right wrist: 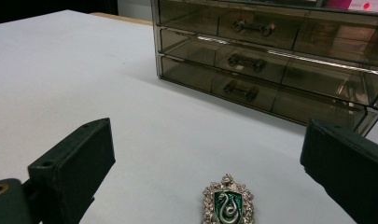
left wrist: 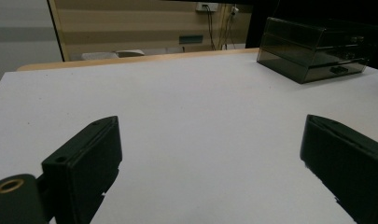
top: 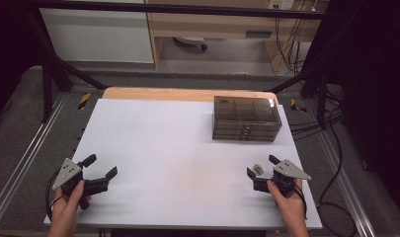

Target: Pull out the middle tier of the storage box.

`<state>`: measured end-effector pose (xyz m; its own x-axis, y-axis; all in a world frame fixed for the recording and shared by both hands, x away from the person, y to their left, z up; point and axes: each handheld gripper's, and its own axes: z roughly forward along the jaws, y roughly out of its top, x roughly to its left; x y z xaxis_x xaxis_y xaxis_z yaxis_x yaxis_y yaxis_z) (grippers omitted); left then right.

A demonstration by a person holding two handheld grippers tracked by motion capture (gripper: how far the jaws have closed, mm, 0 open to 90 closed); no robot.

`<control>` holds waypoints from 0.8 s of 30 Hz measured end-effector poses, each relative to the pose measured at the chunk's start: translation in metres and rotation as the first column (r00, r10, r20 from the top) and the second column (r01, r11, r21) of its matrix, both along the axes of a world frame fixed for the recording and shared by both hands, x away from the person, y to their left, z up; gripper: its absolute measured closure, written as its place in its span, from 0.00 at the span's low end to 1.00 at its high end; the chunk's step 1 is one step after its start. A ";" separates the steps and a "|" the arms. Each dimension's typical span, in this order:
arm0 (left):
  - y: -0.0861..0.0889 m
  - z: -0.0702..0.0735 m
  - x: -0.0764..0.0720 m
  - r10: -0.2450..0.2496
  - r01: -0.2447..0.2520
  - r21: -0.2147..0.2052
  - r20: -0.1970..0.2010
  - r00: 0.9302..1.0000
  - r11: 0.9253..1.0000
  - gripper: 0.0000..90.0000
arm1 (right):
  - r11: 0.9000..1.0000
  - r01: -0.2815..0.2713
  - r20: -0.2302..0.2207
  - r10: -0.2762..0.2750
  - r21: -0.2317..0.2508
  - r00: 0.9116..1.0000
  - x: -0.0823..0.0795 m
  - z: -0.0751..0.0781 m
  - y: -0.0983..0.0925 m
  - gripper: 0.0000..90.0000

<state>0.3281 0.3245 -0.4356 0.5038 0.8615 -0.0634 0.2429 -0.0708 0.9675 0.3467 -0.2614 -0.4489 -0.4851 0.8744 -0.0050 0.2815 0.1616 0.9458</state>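
Note:
A small silver badge with a green snake crest lies flat on the white table, also seen as a tiny metal piece in the high view. My right gripper stands open around it, jaws wide on either side, not touching it. A smoky clear drawer box with three shut drawers stands beyond it at the back right. My left gripper rests open at the front left with only bare table between its jaws.
The white tabletop runs between the two hands, with a wooden strip along its far edge. Black frame bars and cables flank the table. A cabinet stands on the floor behind.

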 end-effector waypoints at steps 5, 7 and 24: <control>-0.001 0.000 0.000 0.000 0.000 0.011 0.000 1.000 1.000 0.06 | 1.000 -0.007 -0.008 0.007 -0.003 1.000 0.000 0.001 0.004 0.03; -0.001 -0.001 0.000 0.003 -0.003 0.014 -0.004 1.000 1.000 0.06 | 1.000 -0.009 -0.017 0.009 -0.009 1.000 0.000 0.001 0.006 0.03; 0.000 -0.002 0.001 0.009 -0.009 0.048 -0.010 1.000 0.999 0.06 | 0.971 0.076 -0.131 -0.108 -0.228 0.986 0.033 0.013 0.030 0.06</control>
